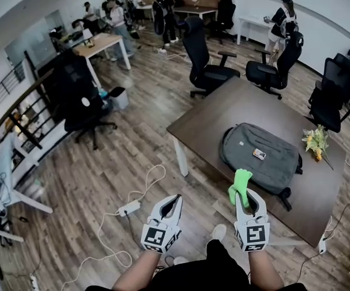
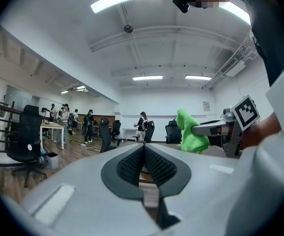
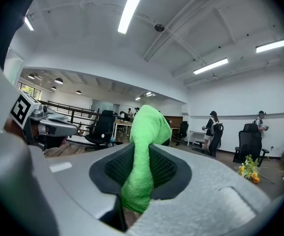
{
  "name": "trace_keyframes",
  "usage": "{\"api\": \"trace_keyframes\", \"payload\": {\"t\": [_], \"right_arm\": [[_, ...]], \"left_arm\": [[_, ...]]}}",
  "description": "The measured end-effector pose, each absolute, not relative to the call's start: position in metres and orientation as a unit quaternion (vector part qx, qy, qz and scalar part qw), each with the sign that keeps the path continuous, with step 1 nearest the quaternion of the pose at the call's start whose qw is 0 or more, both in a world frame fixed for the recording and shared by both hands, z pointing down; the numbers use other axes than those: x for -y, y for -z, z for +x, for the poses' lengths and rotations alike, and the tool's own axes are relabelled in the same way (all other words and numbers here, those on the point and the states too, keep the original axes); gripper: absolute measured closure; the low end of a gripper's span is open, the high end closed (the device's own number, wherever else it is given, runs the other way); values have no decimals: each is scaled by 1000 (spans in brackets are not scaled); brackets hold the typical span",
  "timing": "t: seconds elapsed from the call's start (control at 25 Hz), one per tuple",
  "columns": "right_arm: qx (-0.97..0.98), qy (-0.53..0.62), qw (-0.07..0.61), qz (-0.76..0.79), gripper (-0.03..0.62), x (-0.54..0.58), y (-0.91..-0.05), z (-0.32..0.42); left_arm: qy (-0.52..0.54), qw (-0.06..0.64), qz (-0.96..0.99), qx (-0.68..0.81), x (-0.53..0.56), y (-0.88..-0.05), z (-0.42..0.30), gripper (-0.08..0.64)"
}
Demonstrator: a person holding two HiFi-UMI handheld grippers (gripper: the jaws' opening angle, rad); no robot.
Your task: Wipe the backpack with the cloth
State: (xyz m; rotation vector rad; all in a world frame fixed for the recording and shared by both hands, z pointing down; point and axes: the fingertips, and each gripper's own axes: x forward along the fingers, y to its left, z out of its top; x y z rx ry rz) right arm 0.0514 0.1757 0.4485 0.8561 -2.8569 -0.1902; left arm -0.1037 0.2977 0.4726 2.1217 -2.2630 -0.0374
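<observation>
right gripper [image 3: 143,168]: clamps soft, light green cloth [image 3: 147,127] | left gripper [image 2: 144,156]: jaws together, empty | grey backpack [image 1: 261,155]: flat on table [image 1: 205,117], far right; limp fabric, probably best steadied at near edge

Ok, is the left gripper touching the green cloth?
Apart. The head view shows floor between the left gripper and the cloth, pinched in the right gripper.

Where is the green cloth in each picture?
Head view: the green cloth is low and right of the middle, sticking up from the right tongs, in front of the backpack.
Left gripper view: the cloth is right of the middle, pinched in the other tongs.
Right gripper view: the cloth is dead centre, clamped between the jaws.
Shared landmark: the right tongs gripping it show in all three.
</observation>
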Motion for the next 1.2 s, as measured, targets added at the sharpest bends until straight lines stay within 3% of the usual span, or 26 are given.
{"api": "trace_keyframes", "payload": {"t": [0.64,1.2], "right_arm": [[954,-6,70,290,508,-13,-473,21],[948,-28,106,298,508,63,-499,9]], "left_arm": [[-24,43,703,709,-124,-471,-115,541],[-28,74,724,686,-23,-493,-132,541]]}}
